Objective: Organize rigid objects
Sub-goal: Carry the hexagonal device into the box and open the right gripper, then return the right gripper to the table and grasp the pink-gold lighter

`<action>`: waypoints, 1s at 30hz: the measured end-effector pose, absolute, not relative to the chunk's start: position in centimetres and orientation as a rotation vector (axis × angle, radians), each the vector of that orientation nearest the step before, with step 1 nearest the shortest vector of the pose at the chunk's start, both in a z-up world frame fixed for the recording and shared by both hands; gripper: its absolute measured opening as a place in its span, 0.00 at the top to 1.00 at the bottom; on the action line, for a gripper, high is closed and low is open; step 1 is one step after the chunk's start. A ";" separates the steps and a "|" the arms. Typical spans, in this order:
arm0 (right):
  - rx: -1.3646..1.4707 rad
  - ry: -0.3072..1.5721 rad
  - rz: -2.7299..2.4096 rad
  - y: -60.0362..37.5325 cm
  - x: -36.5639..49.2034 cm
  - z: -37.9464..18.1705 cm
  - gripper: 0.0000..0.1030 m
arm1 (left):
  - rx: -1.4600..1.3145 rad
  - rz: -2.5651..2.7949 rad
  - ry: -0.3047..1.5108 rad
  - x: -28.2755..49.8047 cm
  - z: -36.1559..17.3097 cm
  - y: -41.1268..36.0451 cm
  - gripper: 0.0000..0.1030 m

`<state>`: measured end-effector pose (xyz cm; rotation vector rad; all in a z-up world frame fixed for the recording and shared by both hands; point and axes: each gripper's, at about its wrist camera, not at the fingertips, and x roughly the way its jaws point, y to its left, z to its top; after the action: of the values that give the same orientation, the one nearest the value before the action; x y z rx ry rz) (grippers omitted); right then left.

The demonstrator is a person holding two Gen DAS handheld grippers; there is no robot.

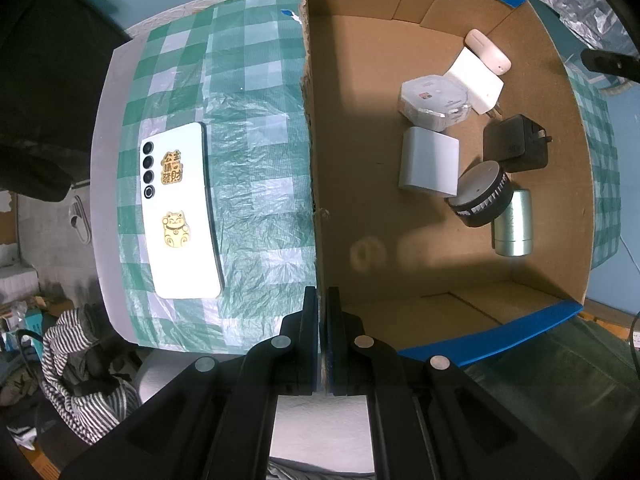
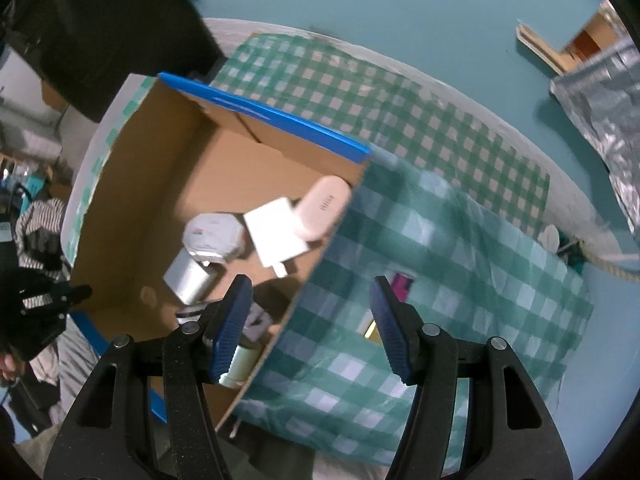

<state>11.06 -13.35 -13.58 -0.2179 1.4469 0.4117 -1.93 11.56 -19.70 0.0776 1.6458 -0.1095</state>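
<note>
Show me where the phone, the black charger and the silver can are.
phone (image 1: 180,208): left wrist view, middle of its white back.
black charger (image 1: 510,142): left wrist view, top face of its body.
silver can (image 1: 514,222): left wrist view, middle of its side.

The near half of the box (image 1: 400,216) floor lies bare, an easy way in. The far corner is crowded: chargers (image 1: 430,162), a puck (image 1: 434,98), a can (image 1: 514,222), all touching. The box wall (image 1: 310,120) stands between that and the phone (image 1: 180,210) on the bench (image 1: 260,160).
</note>
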 end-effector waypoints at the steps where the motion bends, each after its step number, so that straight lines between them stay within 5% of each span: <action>1: -0.204 1.454 0.400 -14.0 11.1 -13.8 0.40 | 0.074 -0.111 1.645 -1.9 -19.7 11.6 0.97; 30: 0.064 1.644 0.144 -22.0 12.7 -24.6 0.40 | 0.072 -0.096 1.640 -2.3 -19.5 11.7 0.97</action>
<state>12.68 -22.01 -24.58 0.0636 1.6444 0.1439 -2.26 11.71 -19.52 0.0724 1.6401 -0.0962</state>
